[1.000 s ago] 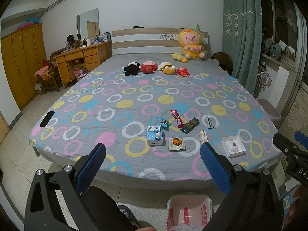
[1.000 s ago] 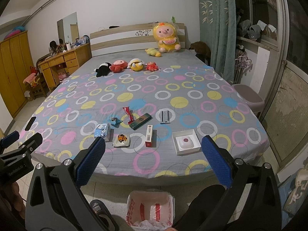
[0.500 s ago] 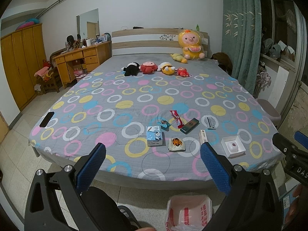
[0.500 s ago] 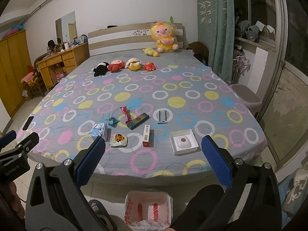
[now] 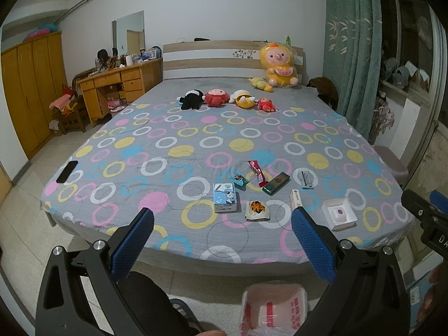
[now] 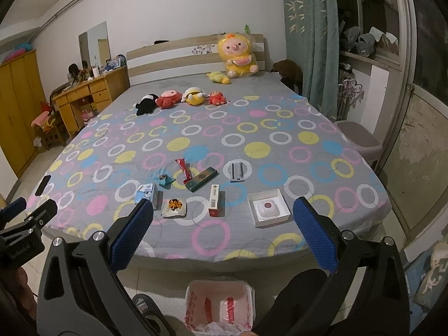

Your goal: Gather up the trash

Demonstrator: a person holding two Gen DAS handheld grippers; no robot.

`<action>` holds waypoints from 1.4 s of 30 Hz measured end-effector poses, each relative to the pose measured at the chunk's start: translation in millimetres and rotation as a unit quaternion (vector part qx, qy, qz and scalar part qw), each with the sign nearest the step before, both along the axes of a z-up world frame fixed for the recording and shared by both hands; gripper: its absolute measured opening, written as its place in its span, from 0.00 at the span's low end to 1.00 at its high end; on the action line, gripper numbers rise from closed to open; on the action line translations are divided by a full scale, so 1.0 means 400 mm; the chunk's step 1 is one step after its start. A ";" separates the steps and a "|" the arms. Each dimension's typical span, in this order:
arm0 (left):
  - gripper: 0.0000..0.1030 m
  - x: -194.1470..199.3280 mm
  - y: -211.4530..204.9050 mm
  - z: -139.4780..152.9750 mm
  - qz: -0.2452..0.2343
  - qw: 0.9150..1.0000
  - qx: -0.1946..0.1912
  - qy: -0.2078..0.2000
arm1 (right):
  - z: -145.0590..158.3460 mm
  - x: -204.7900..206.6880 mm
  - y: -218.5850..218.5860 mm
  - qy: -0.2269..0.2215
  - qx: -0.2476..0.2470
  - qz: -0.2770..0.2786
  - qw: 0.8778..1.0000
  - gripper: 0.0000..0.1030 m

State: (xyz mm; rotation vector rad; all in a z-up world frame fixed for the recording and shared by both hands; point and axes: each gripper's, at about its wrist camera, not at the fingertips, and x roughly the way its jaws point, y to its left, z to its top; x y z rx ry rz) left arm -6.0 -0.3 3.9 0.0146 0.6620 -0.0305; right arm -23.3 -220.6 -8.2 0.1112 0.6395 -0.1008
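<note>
With both the left tongs (image 5: pixel 222 235) and right tongs (image 6: pixel 223 231) wide open and empty, we risk nudging flat wrappers (image 6: pixel 174 207) ahead across the sheet.

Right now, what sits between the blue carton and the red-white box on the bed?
The orange-print snack packet lies between blue carton and red-white box, clearest in the right wrist view.

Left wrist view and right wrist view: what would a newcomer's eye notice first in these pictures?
Probably the bed that fills the room, its grey sheet dotted with coloured rings, and the big yellow plush toy sitting against the headboard. Next comes the cluster of small wrappers and boxes near the bed's foot, with a lined trash bin on the floor below, between the open blue-padded grippers.
</note>
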 end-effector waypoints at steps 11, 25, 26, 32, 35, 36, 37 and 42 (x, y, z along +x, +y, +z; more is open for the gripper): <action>0.93 0.073 0.071 -0.054 0.007 1.000 -0.019 0.020 | -0.005 0.029 -0.050 -0.008 0.029 -0.002 1.000 0.95; 0.94 0.260 0.078 -0.132 0.015 0.999 -0.009 0.043 | -0.067 0.168 -0.127 0.030 -0.014 -0.028 0.999 0.95; 0.94 0.275 0.076 -0.142 0.015 0.999 -0.008 0.046 | -0.080 0.187 -0.135 0.040 -0.017 -0.028 0.999 0.95; 0.94 0.398 0.056 -0.228 0.012 0.997 -0.004 0.078 | -0.169 0.285 -0.199 0.086 -0.030 -0.037 0.995 0.95; 0.93 0.453 0.046 -0.277 0.016 0.996 -0.003 0.092 | -0.227 0.338 -0.240 0.114 -0.030 -0.045 0.992 0.95; 0.93 0.470 0.043 -0.292 0.017 0.995 -0.001 0.095 | -0.243 0.353 -0.253 0.119 -0.027 -0.047 0.991 0.95; 0.93 0.489 0.039 -0.310 0.017 0.995 0.001 0.098 | -0.260 0.368 -0.266 0.123 -0.022 -0.047 0.991 0.95; 0.93 0.563 0.013 -0.392 0.009 0.994 0.012 0.108 | -0.361 0.444 -0.317 0.162 -0.020 -0.051 0.985 0.95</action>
